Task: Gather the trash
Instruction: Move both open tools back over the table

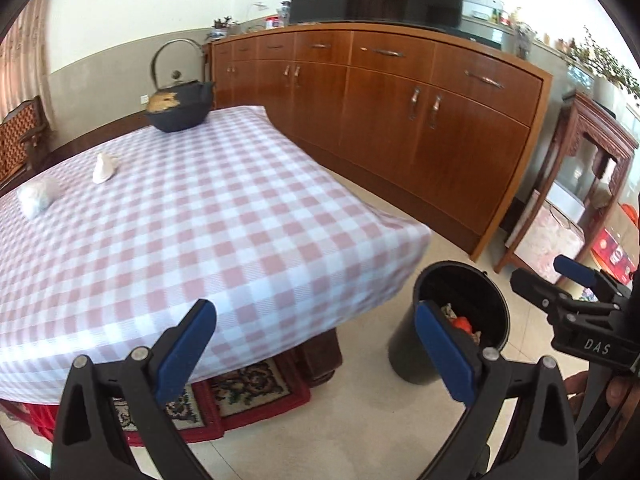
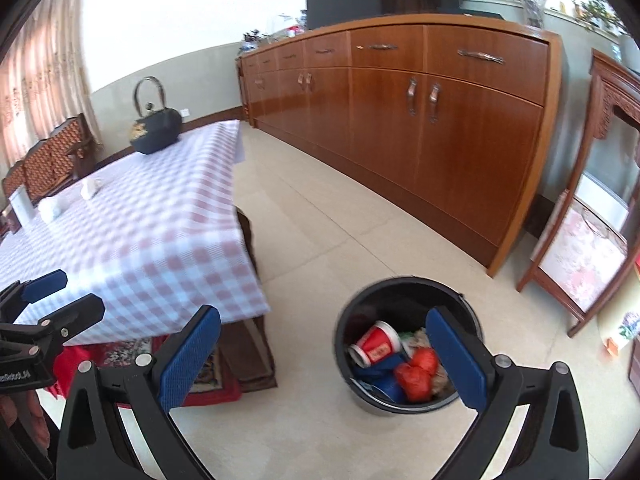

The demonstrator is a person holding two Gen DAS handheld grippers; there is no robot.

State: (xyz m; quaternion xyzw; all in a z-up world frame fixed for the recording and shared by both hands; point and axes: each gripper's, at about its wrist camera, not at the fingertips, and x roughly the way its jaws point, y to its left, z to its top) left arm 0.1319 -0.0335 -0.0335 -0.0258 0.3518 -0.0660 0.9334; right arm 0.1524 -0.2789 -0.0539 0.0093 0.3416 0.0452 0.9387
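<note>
I take the desk (image 1: pixel 224 216) as my landmark; its pink-and-white checked cloth fills most of the left wrist view. Beyond its far side runs a long wooden sideboard (image 1: pixel 400 112), and on the floor just off its near right corner stands the black bin (image 2: pixel 404 344).

Judging from the bin, a good share of the collecting is already done. In the right wrist view I see a red paper cup (image 2: pixel 374 346) lying tilted inside it, something crumpled and red-orange (image 2: pixel 418 372) beside the cup, some blue material and pale scraps underneath. I cannot tell exactly what those lower pieces are.

What is left, as far as I can see, sits at the far left part of the desk: a white crumpled wad (image 1: pixel 37 197) near the left edge, and a smaller white scrap (image 1: pixel 103 168) a little further in toward the middle. I take both for paper trash, though they are small and slightly blurred. The dark kettle (image 1: pixel 180 100) at the desk's far corner looks like something that stays. The rest of the cloth shows nothing else to pick up.

My left gripper (image 1: pixel 316 356) hangs over the desk's near corner with its blue pads spread wide and nothing between them. My right gripper (image 2: pixel 322 356) is above the floor beside that same corner, almost over the bin, also spread wide and empty.

So I judge the job mostly finished, with two white pieces left to fetch from the desk's far left and carry back to the bin.
</note>
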